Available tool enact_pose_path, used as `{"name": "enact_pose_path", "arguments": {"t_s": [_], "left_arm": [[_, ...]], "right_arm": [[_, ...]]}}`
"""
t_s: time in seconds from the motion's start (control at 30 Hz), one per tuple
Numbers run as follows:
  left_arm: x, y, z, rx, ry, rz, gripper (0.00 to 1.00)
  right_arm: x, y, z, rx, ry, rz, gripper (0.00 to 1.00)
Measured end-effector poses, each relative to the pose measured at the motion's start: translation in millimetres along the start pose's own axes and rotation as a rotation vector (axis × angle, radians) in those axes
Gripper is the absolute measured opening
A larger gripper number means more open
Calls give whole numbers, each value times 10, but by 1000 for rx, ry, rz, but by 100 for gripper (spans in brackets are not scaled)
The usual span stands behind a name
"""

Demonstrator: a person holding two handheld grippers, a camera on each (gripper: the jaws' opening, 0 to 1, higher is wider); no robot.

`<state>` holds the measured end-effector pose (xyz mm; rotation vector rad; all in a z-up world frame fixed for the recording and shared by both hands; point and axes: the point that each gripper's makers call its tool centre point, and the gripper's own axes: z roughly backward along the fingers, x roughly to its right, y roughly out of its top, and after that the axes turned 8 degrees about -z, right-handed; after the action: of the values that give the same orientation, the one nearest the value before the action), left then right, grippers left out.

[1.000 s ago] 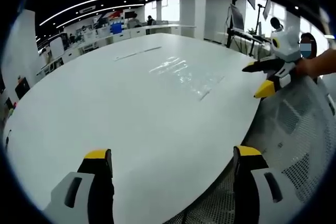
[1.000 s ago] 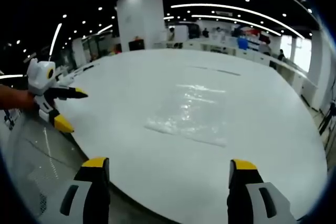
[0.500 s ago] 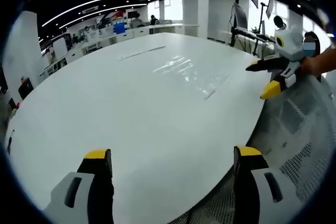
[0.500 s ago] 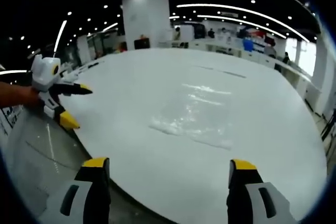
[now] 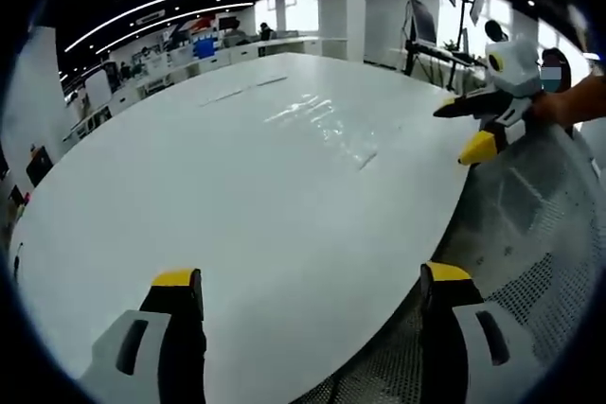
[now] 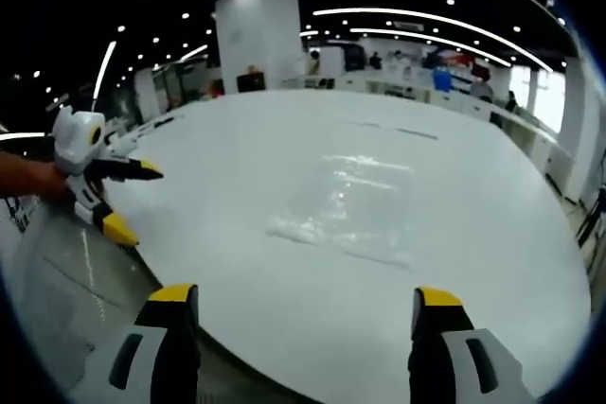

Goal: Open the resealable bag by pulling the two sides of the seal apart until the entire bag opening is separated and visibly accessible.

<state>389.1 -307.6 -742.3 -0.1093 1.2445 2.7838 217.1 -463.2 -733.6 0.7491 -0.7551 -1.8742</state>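
A: Clear plastic item first: resealable bag (image 6: 346, 210), lying flat on the white desk (image 6: 454, 262), centre of the right gripper view. Confirm?

B: Confirmed. Same bag (image 5: 327, 125) sits in the upper middle of the left gripper view, glossy, with one long edge towards the lower right of the frame. Nothing touches it.

A: Entry two: left tongs (image 5: 312, 286). Yellow-tipped jaws at the bottom of the left gripper view, set wide apart, nothing between them, above the near edge of the desk (image 5: 189, 196).

B: Noted. They also appear at the left edge of the right gripper view, left tongs (image 6: 131, 202), held by a hand (image 6: 28, 180), jaws spread, at the desk's rim and well apart from the bag.

A: Entry three: right tongs (image 6: 303, 302). Jaws at the bottom of the right gripper view, spread wide, holding nothing.

B: Also at the upper right of the left gripper view, right tongs (image 5: 466, 128), jaws parted, near the desk's edge, a hand (image 5: 568, 101) behind them.

A: Surroundings?

B: Mesh chair back (image 5: 530, 234), lower right of the left gripper view. White pillar (image 6: 258, 35), upper left of the right gripper view. Ceiling light strips (image 6: 426, 16) above.
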Motion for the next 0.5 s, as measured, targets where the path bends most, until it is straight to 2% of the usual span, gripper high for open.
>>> {"name": "enact_pose_path", "arguments": {"t_s": [0.07, 0.2, 0.43, 0.5], "left_arm": [[-7, 10, 0, 1, 4, -11, 95], [-7, 33, 10, 14, 7, -9, 95], [-10, 20, 9, 1, 4, -11, 94], [-14, 27, 12, 3, 6, -11, 94]], "right_arm": [[4, 38, 10, 18, -2, 3, 93], [18, -8, 7, -3, -9, 12, 92], [46, 27, 13, 9, -16, -19, 93], [23, 38, 13, 12, -9, 4, 93]]}}
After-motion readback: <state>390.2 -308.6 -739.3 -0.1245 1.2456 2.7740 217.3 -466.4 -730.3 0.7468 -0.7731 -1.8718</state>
